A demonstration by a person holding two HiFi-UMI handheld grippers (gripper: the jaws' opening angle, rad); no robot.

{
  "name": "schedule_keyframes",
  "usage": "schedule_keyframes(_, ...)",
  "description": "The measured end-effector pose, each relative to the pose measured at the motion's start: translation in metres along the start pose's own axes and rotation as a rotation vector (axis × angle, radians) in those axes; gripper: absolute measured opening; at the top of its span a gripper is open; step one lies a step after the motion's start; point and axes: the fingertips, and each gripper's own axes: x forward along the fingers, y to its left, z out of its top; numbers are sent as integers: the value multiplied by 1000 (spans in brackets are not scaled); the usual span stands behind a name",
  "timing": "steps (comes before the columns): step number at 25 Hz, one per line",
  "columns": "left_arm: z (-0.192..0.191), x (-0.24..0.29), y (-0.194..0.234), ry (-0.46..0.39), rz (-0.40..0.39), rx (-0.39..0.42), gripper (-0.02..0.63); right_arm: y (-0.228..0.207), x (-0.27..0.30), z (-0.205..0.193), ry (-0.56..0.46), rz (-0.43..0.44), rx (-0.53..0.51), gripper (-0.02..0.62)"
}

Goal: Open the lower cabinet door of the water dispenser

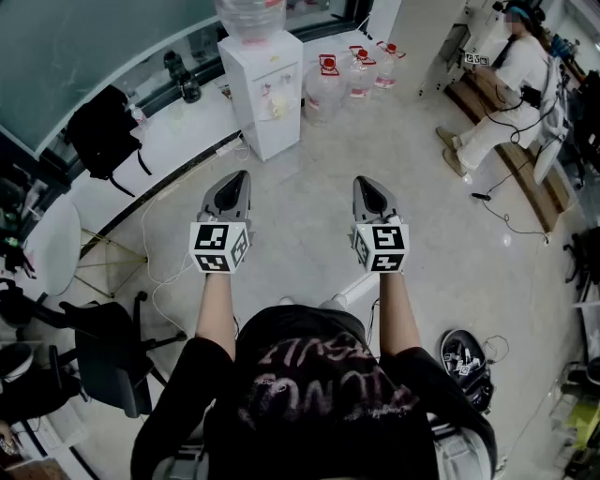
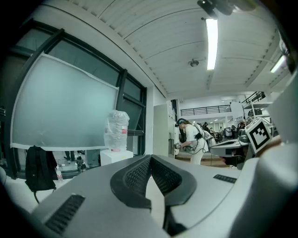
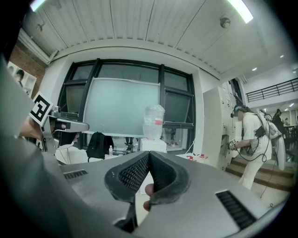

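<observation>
Both the left gripper [image 1: 236, 183] and right gripper [image 1: 368, 187] are pressed together and empty, well short of the water dispenser [image 1: 265, 89] ahead. Its lower cabinet door [image 1: 281, 122] looks closed, I think. Walk up first, spread one, then hook the edge.

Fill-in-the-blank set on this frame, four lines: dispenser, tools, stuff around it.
The clear plastic bottle sits on ____ of the white box-shaped water dispenser.
The left tool and the right tool both have their jaws ____.
The clear jugs on the floor beside the dispenser have ____ caps.
In the head view, the black fabric backpack lies to the dispenser's ____.
Missing: top; shut; red; left.
</observation>
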Motion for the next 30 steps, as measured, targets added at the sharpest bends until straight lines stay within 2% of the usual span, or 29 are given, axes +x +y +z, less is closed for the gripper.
schedule_keyframes(19, -20, 11, 11, 31, -12, -27, 11, 1, 10, -9, 41, -33, -7, 14)
schedule_keyframes(26, -28, 46, 16, 52, -18, -31, 11, -20, 38, -16, 51, -35, 4, 14)
schedule_keyframes(30, -30, 81, 18, 69, -7, -26, 11, -46, 66, -21, 68, -37, 18, 14)
